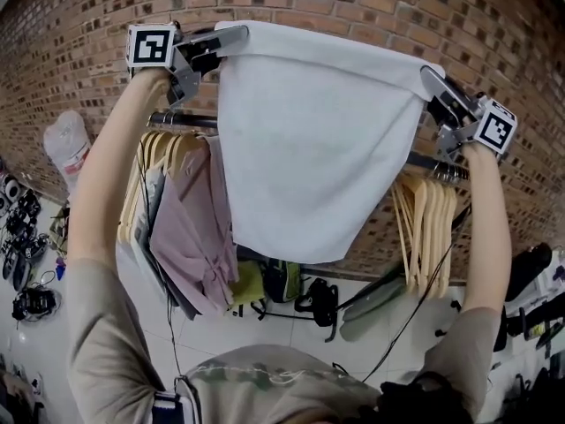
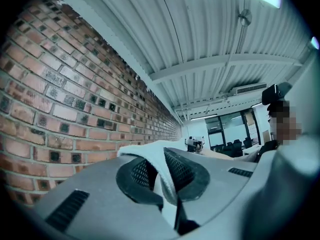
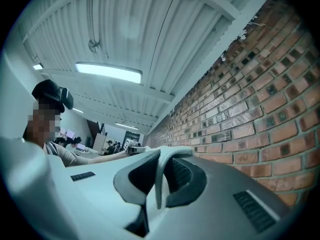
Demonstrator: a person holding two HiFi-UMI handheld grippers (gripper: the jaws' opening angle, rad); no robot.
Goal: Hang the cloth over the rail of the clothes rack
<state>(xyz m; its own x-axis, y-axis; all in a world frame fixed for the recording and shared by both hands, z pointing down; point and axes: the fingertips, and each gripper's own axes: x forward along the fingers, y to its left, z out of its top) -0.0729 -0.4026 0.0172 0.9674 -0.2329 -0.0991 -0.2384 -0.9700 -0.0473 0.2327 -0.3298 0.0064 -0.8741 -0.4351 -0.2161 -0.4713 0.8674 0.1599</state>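
**Red brick wall** [image 1: 371, 7]: fills the background of the head view and one side of each gripper view. The round lens edge cuts off its upper courses.

**White rectangular cloth** [image 1: 318, 140]: held high by its two upper corners and spread flat in front of the wall. Its top edge is above the rack and its lower hem hangs well below rail height. It covers the middle of the rack, so whether it touches the rail cannot be told.

**White tiled floor** [image 1: 265, 325]: the dark items along both side edges are too small and distorted to name.

**Dark metal rail of the clothes rack** [image 1: 181, 119]: shows only as a short length at the left of the cloth and another at the right.

**Mauve shirt** [image 1: 190, 228]: hangs among other garments at the left. The cloth's left edge hides its right side.

**Pale wooden hangers** [image 1: 424, 228]: a bare bunch at the right, their hooks partly behind the right arm.

**Left claw** [image 1: 231, 35]: clenched on the cloth's upper left corner. The left gripper view shows white fabric [image 2: 150, 151] pinched between the dark ribbed pads [image 2: 182, 171].

**Right claw** [image 1: 430, 76]: clamped on the upper right corner. The right gripper view shows a thin fold of cloth [image 3: 159, 184] between its pads.

**Marker cubes** [image 1: 150, 46]: each face carries a black-and-white square code pattern, which is not readable text.
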